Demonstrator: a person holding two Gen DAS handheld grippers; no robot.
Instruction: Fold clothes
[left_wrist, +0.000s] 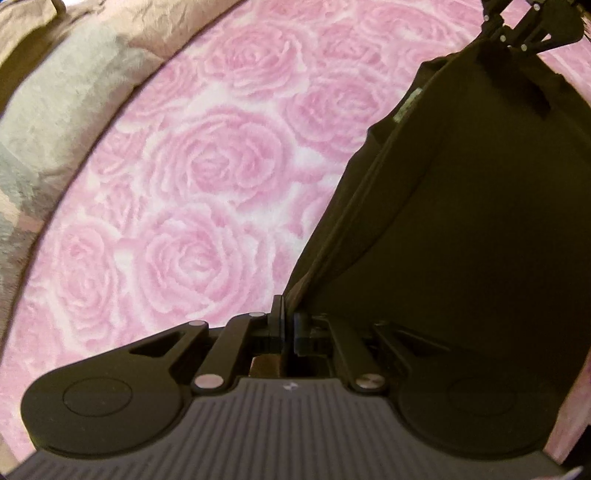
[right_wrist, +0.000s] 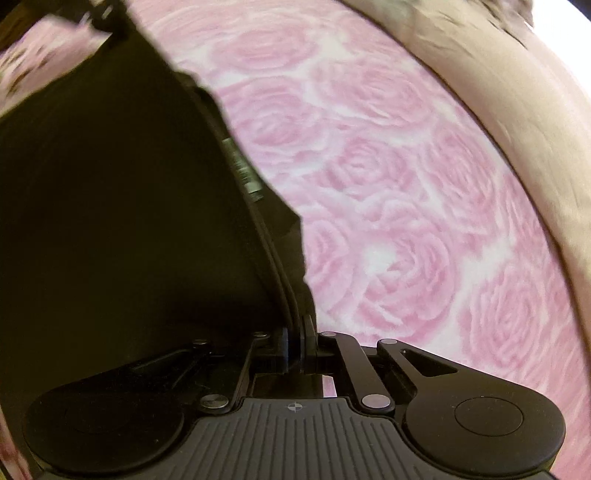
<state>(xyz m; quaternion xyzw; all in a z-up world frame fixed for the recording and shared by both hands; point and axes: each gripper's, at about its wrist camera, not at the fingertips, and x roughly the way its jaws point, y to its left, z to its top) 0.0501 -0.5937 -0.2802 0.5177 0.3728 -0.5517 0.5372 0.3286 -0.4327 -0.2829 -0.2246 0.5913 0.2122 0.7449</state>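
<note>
My left gripper (left_wrist: 288, 317) and right gripper (right_wrist: 297, 334) are each clamped on an edge of the dark garment (left_wrist: 461, 221), which hangs stretched between them above the rose-print bedspread (left_wrist: 203, 166); no fold looks made yet, by my judgement.

Dark garment (left_wrist: 461, 221), pale label on edge, stretched taut, lifted above rose-print surface.
</note>
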